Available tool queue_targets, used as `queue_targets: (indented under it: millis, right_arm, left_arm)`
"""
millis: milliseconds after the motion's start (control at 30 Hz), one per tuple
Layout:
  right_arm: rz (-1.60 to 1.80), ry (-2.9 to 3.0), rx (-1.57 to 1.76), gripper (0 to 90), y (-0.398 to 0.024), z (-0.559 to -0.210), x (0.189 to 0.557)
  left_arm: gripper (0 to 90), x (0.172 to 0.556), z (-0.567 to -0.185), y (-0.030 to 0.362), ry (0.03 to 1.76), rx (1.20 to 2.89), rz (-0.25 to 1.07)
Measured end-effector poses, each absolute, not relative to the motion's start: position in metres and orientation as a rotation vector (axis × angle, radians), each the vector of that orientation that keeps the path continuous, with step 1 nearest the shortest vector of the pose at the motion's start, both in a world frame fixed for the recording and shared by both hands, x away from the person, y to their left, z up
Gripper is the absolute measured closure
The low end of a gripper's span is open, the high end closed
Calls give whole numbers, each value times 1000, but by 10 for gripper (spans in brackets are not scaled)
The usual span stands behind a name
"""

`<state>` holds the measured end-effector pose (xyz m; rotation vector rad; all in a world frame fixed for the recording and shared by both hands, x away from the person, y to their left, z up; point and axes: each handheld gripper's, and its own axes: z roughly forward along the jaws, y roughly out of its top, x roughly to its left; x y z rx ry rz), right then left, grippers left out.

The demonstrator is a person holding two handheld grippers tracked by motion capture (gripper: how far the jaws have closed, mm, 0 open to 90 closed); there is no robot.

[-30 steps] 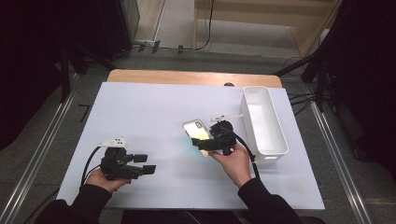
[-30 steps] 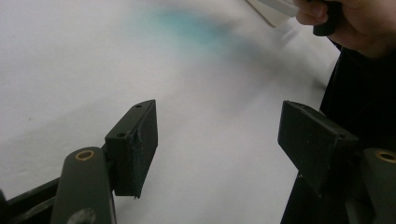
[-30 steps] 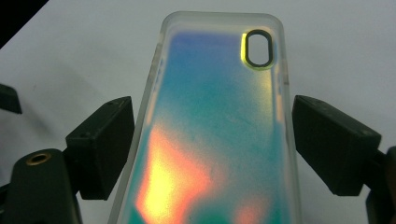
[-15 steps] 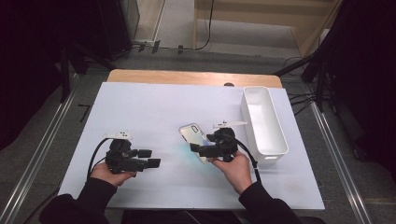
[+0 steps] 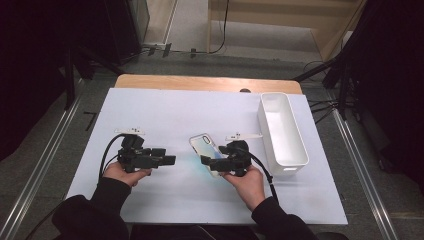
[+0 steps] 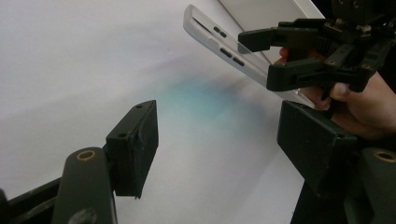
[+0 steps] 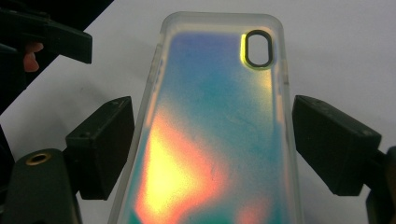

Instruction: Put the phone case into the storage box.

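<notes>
Table (image 5: 165,107) carries a white sheet, with a white bin (image 5: 281,129) standing at its right side. Phone case (image 5: 205,150), translucent with an iridescent blue, green and orange back, lies just left of the bin, near the sheet's centre. In the high view the right gripper (image 5: 212,161), held in the right hand (image 5: 245,180), sits at the case's near end and points left and away across it. In the right gripper view the case (image 7: 219,126) extends between the 2 jaws, camera cutout at the far end; the left jaw meets the case's edge, while a narrow gap remains at the right jaw, so a firm clamp cannot be confirmed. In the left gripper view the case (image 6: 229,49) is tilted, its far end raised off the sheet, with the right gripper (image 6: 261,56) closed about its near portion. The left gripper (image 5: 167,160), held in the left hand (image 5: 122,172), is well apart from the case at the sheet's left side and points right toward it. Its jaws stand wide apart with nothing between them.
</notes>
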<state>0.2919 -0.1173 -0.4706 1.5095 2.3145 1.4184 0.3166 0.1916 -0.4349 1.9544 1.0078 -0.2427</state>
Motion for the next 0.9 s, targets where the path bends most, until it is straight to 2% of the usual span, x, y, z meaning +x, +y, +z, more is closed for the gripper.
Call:
queue_targets:
  millis: [200, 767, 900]
  right_arm:
    - [1419, 2273, 1513, 144, -115, -471, 292]
    - [1413, 2177, 1541, 144, -104, -475, 297]
    - [1415, 2150, 1547, 144, -99, -477, 299]
  left_arm:
    - [283, 326, -428, 179, 1033, 1966, -204]
    - [281, 349, -406, 172, 1106, 1909, -179]
    - [252, 354, -403, 168, 1119, 1900, -184]
